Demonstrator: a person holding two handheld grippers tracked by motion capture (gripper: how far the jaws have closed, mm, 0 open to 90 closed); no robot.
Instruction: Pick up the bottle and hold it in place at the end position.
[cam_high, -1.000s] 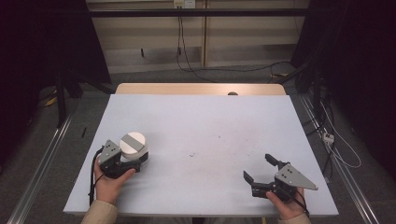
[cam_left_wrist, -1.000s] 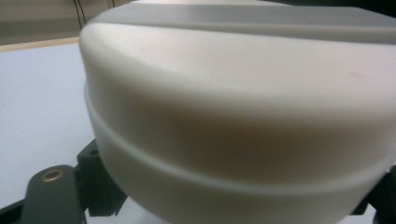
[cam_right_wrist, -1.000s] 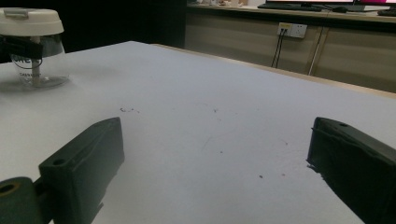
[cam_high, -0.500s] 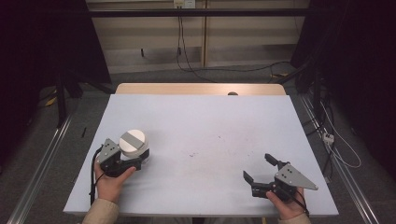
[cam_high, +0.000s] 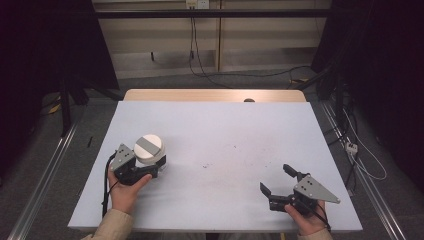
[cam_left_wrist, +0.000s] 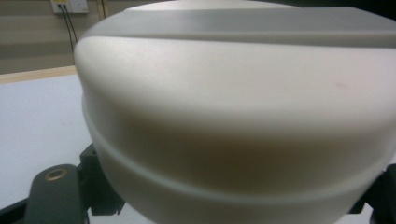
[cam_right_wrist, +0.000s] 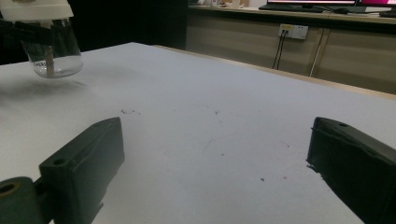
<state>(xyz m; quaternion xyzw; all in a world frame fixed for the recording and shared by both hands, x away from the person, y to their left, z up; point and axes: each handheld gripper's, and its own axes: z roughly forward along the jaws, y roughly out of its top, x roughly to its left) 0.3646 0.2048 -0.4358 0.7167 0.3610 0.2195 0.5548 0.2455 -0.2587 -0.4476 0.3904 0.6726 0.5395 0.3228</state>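
High view: a pale table (cam_high: 215, 150) fills the middle of the scene, and a person's two forearms reach in from the bottom edge. At the left, the left hand-held gripper (cam_high: 150, 167) is closed on a jar (cam_high: 149, 150) with a clear body and a white lid crossed by a grey band. The jar stands upright at the table's left side, close to the near edge. Compared with a second ago, the jar and this hand sit in almost the same spot; the jaws have just been closing, with the jar between them. At the lower right, well apart from the jar, the right hand-held gripper (cam_high: 279, 184) rests low over the table with its black jaws spread wide and nothing between them. It lies where it lay a second ago.

Left gripper view: the jar's white lid (cam_left_wrist: 243, 116) looms very close, rounded, with the grey band along its top. Black jaw parts show at the lower left and lower right, one on each side of the jar.

Right gripper view: the two black jaws stand far apart over bare table (cam_right_wrist: 210, 116), faintly speckled. Far off at the upper left, the jar (cam_right_wrist: 49, 51) shows its clear glass body, clamped between dark jaws just below the white lid.
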